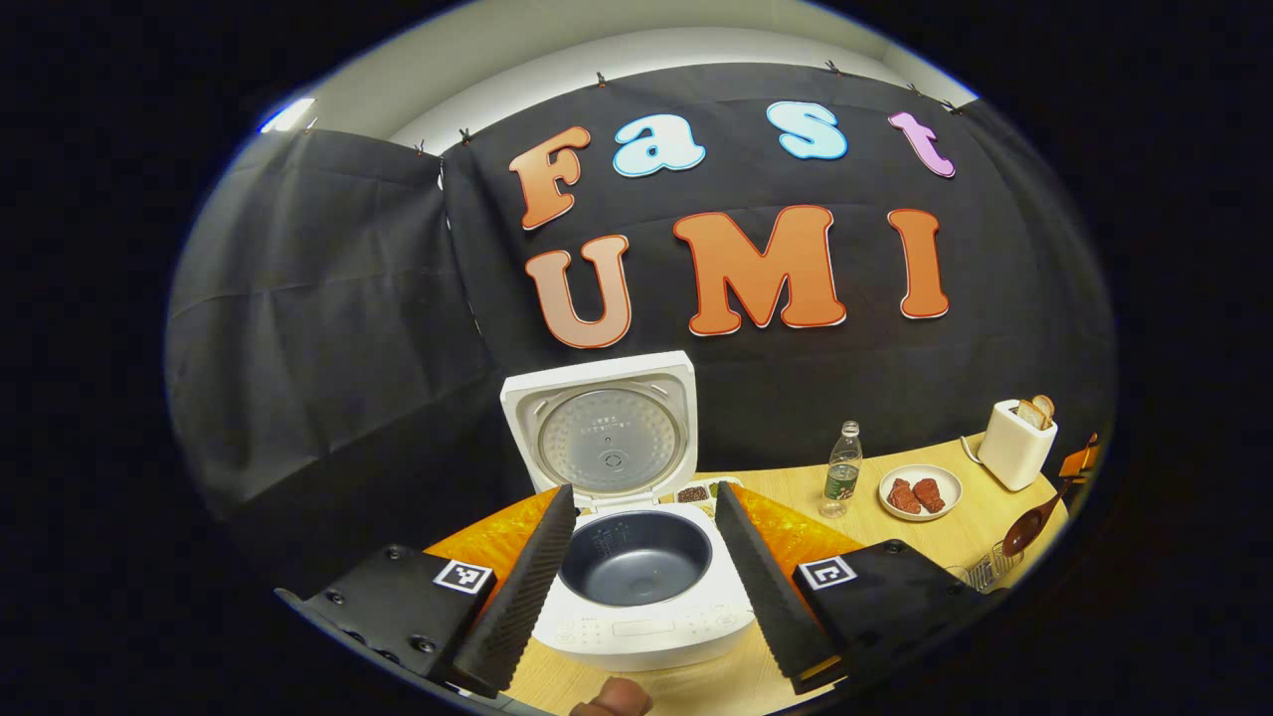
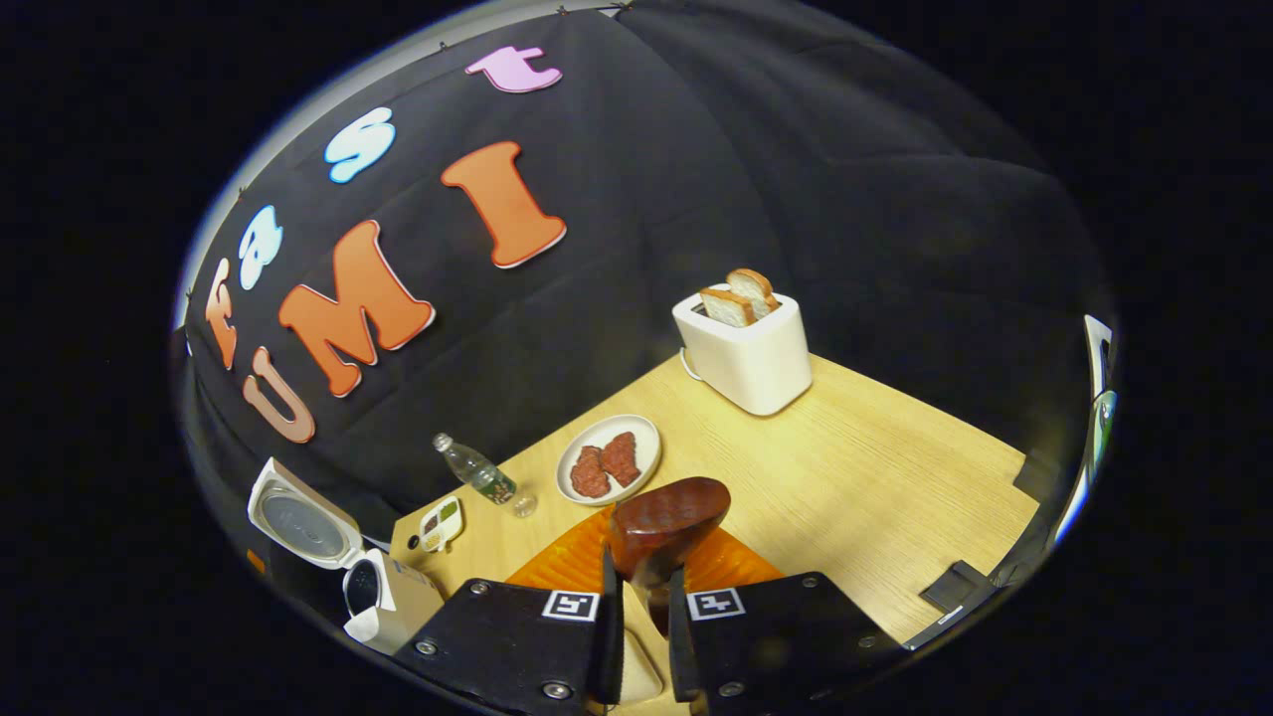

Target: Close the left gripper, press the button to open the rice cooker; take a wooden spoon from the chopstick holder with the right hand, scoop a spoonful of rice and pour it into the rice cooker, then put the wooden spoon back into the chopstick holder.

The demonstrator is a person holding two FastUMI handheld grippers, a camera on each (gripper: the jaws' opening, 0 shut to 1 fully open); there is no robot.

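white rice cooker (image 1: 636, 597) open, empty

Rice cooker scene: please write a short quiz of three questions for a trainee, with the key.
1. True or false: the rice cooker lid is open.
2. What does the right gripper hold? A) bottle B) wooden spoon C) plate
3. Fill in: the left gripper is ____.

Key: 1 true. 2 B. 3 open.
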